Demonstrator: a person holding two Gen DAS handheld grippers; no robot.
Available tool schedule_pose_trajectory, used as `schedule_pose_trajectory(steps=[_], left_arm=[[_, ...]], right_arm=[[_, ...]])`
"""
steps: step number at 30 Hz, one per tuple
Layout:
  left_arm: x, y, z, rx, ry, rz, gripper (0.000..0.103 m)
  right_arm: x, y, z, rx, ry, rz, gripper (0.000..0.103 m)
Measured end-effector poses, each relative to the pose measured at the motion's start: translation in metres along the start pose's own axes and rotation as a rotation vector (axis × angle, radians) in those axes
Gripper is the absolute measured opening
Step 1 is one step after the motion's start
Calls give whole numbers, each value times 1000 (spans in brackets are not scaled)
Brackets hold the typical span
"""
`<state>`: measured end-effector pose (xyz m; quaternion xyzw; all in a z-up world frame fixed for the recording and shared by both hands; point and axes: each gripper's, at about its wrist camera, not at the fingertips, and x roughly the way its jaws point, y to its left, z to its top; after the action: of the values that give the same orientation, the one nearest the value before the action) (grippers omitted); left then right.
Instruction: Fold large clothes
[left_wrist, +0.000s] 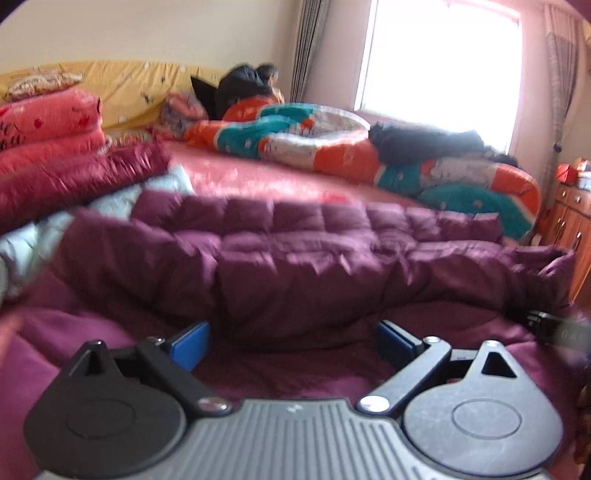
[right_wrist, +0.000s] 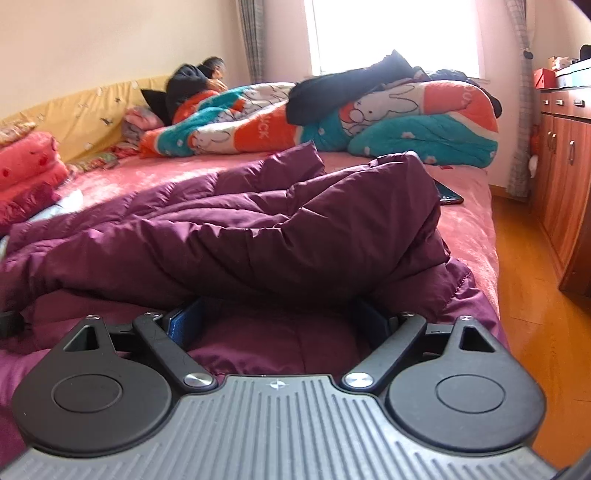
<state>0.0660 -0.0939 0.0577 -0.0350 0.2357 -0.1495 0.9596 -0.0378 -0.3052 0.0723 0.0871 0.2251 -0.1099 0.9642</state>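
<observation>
Left gripper (left_wrist: 293, 341) low and level, blue fingers (left_wrist: 189, 345) spread wide; right gripper (right_wrist: 284, 319) likewise spread, fingertips part hidden.

Count: 1 purple quilted down coat (right_wrist: 258, 229) on the bed's near edge, 1 cartoon-print quilt (right_wrist: 369, 122) along the far edge, 1 person (right_wrist: 199, 81) at the far corner, 1 phone (right_wrist: 448, 194), 1 wooden cabinet (right_wrist: 565, 177), 2 grippers, both wide apart.

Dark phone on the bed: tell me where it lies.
In the right wrist view, the dark phone lies on the pink bedsheet right of the purple down coat, near the bed's right edge, below the rabbit-print quilt.
</observation>
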Motion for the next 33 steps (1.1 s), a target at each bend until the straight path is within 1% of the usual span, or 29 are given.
schedule_pose_trajectory(steps=[4,7,9,12,14,16,18,20,23,26,27,30,33], left_arm=[[-38,31,9,-43,-42,14,96],[-61,65,11,-80,-47,38,96],[-71,86,11,-102,-40,66,96],[-75,115,10,-129,-45,113,96],[-71,134,9,-185,-28,104,96],[-65,144,6,-210,-19,69,96],[-56,149,4,-208,-4,33,96],[-43,151,3,-216,25,0,96],[-25,148,4,-204,66,-28,95],[-11,148,8,-201,93,-64,93],[-7,148,11,-203,101,-68,93],[5,152,16,-219,127,-89,93],[19,152,20,-225,164,-94,89]], right_arm=[[-26,-13,-2,25,-82,46,103],[-46,-29,-2,50,-150,31,103],[-54,-45,-2,105,-176,14,103],[-53,-72,-2,231,-164,7,103],[-49,-86,-1,314,-156,19,103],[-46,-92,2,353,-168,49,103],[-42,-93,8,333,-175,82,103],[-35,-82,11,289,-168,104,103],[-22,-75,21,195,-134,102,103],[-8,-73,31,123,-96,144,103],[-5,-75,33,119,-89,155,103],[3,-86,33,167,-57,202,103],[17,-97,33,204,0,250,103]])
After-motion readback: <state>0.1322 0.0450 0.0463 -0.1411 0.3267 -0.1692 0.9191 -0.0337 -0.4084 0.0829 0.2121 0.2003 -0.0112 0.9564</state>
